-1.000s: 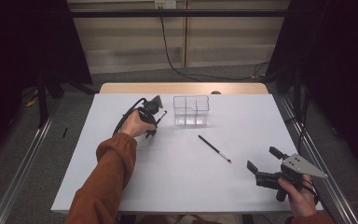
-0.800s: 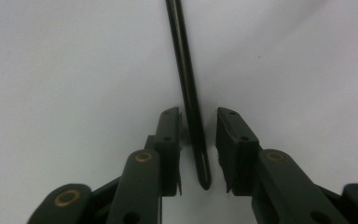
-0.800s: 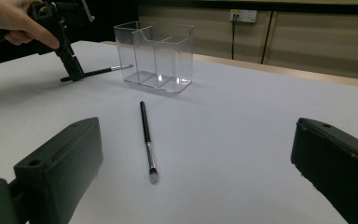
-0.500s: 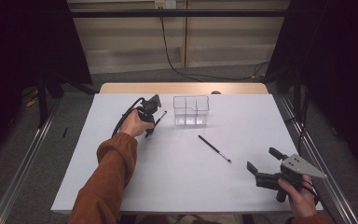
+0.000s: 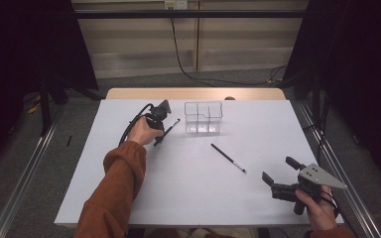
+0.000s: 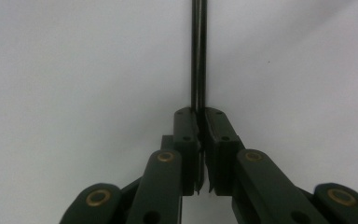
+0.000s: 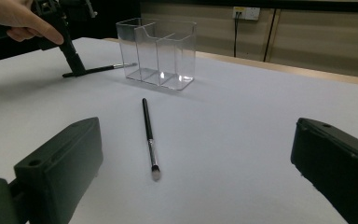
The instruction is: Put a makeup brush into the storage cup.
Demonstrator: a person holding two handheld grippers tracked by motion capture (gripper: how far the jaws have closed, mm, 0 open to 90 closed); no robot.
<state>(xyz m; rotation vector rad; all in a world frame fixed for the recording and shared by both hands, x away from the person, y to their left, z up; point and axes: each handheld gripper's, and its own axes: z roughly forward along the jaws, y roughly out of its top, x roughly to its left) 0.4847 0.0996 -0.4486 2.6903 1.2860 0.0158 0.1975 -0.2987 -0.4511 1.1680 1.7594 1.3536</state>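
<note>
A thin black brush (image 5: 171,127) lies on the white table (image 5: 178,198), left of a clear divided organizer (image 5: 203,118). My left gripper (image 5: 158,142) points down at the brush's near end. Its jaws have just been closing, and in the left gripper view my left gripper (image 6: 200,112) is shut on the brush's black handle (image 6: 198,56). A second black brush (image 5: 228,158) with a silver ferrule lies loose mid-table. My right gripper (image 5: 279,169) rests at the front right, open, with nothing between its pads. In the right gripper view the loose brush (image 7: 148,135) and organizer (image 7: 158,51) lie ahead.
A wooden strip (image 5: 193,93) borders the table's far edge, with a black cable (image 5: 183,59) hanging on the wall behind. Metal rails (image 5: 337,163) run along both sides of the table. The person's orange sleeve (image 5: 119,183) stretches across the left half.
</note>
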